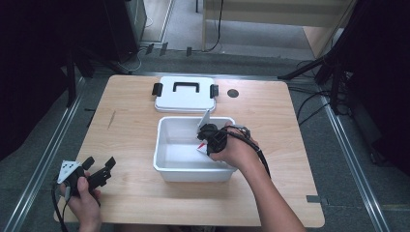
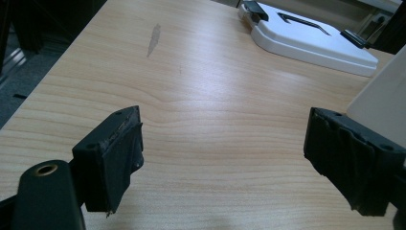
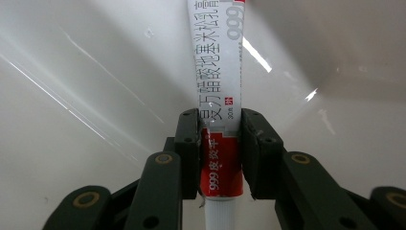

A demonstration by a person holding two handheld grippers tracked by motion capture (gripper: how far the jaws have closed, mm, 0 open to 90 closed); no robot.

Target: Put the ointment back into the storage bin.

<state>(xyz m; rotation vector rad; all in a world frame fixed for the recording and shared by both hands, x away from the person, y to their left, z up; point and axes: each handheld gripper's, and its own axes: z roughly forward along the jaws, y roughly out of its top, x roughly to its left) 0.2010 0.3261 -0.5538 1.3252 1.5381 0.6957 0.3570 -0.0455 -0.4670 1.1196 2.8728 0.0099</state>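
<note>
While the left gripper (image 1: 99,170) waits at the table's (image 1: 125,121) near left corner, jaws wide apart on nothing, the right gripper (image 1: 209,137) is clamped on a tube (image 3: 218,124) inside the white bin (image 1: 167,166). Judged from this, the tube is nearly placed; release and fitting the lid (image 1: 185,99), lying behind the bin, remain. Print on the tube reads in the right gripper view; the high view gives layout.

A slim white ointment tube (image 3: 218,96) — red band near its cap end, black Chinese print along its length — is clamped between the right claw (image 3: 219,153), inside the white plastic bin (image 1: 167,166).
</note>
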